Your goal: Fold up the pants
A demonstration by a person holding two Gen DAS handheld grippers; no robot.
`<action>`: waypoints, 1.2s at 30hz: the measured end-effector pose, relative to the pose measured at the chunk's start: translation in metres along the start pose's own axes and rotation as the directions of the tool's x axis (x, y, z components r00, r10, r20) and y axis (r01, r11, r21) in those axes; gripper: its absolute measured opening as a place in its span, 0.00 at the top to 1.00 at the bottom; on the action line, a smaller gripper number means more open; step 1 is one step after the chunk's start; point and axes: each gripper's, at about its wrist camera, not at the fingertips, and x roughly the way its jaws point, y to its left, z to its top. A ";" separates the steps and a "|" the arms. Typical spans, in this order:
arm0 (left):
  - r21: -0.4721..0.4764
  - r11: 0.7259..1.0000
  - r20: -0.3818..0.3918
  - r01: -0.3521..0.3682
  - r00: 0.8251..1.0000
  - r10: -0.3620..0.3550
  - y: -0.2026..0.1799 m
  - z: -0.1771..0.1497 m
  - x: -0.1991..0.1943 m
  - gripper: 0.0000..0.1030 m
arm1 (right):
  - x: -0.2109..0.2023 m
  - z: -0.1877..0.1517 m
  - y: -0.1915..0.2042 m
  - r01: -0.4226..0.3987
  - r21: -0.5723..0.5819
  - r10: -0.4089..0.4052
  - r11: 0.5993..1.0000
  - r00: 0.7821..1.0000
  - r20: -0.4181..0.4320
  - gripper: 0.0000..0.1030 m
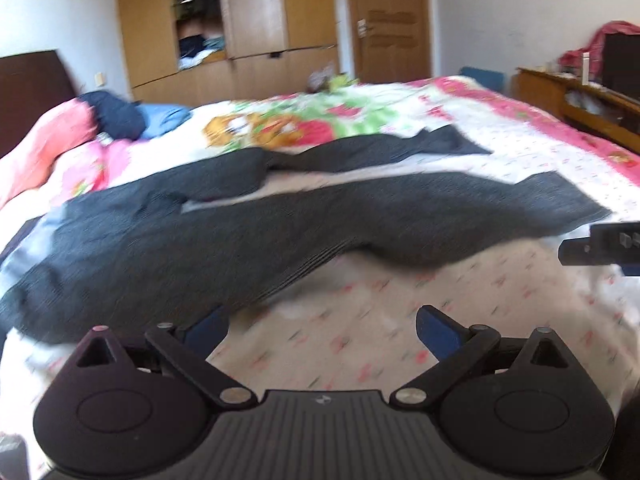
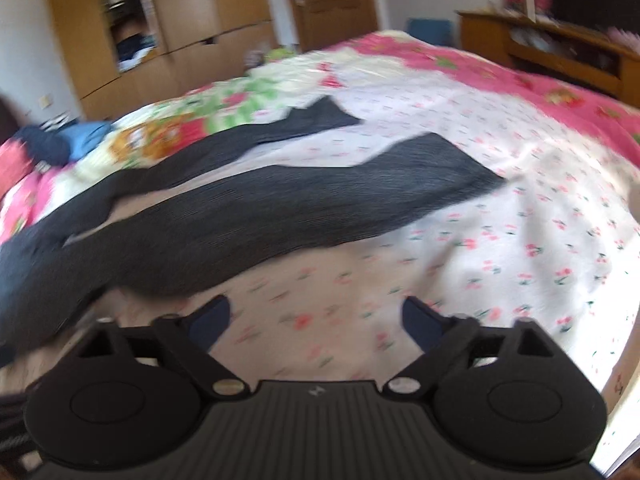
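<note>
One big bed (image 1: pixel 520 280) fills most of both views, and it is covered with one thin sheet (image 2: pixel 540 240) that is white with tiny pink flowers, a bright pink edge and a big cartoon picture in green, orange and red. Behind the bed stands one tall wooden wardrobe (image 1: pixel 256 20) with one door open, and folded clothes sit piled on its shelf, too blurry to count. Next to it is one brown wooden door (image 1: pixel 390 20). One low wooden cabinet (image 2: pixel 560 48) stands by the side wall. One pair of dark grey pants (image 1: pixel 240 232) lies flat on the bed, spread wide across it. The cloth looks soft and has fine ribs. Its two legs (image 2: pixel 420 168) stretch apart toward the pink edge, and the wide top part lies toward the pillow end. At that end sit one dark blue bundle (image 1: pixel 116 116) and one light blue one (image 1: pixel 164 118), touching each other. There are two tongs. The left tongs (image 1: pixel 322 326) hang just over the sheet near the edge of the pants, spread wide with nothing between the blue pads (image 1: pixel 438 330). The right tongs (image 2: pixel 316 320) are spread wide too and hold nothing, low over the flowered sheet beside the near leg. Both are black with ribbed plastic bodies.
</note>
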 end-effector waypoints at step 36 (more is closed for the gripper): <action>0.284 0.943 -0.043 0.173 0.985 -0.168 -0.013 0.037 0.042 0.16 | 0.103 0.112 -0.164 0.209 0.398 -0.210 0.893 0.977 -0.041 0.84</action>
